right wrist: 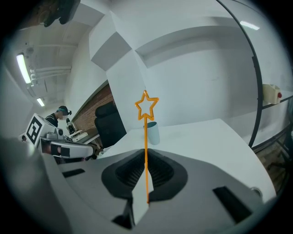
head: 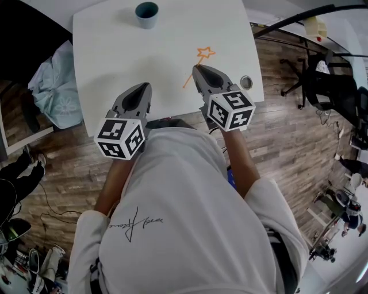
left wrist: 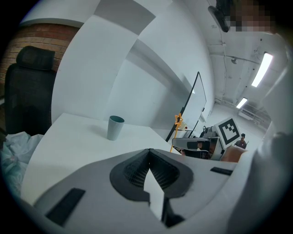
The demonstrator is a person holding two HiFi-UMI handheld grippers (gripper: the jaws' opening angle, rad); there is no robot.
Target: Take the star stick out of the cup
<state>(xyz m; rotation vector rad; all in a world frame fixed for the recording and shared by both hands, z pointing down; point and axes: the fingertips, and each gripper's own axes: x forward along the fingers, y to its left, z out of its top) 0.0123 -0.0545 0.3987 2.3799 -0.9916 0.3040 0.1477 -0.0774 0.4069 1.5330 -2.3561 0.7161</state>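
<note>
We look down on a white table [head: 115, 57] that fills the upper middle of the head view, with a person's white shirt [head: 190, 229] across the lower half. A pale blue cloth [head: 54, 86] lies bunched just beside the table's left edge.

The left gripper [head: 144, 87] sits at the table's near edge, left of centre. In the left gripper view its jaws meet at the tips with nothing between them [left wrist: 149, 157].

The right gripper [head: 197, 69] is at centre right, further up the frame than the left one. In the right gripper view [right wrist: 145, 157] its jaws are clamped on the thin orange shaft of the star stick [right wrist: 146, 137] – the shaft runs upright between the pads and the open star outline stands above them.

The teal cup [head: 146, 14] stands upright near the top edge of the head view, well apart from both grippers.

The star stick [head: 205, 53] is out of the cup – in the head view it slants over the table, its star toward the upper right.
</note>
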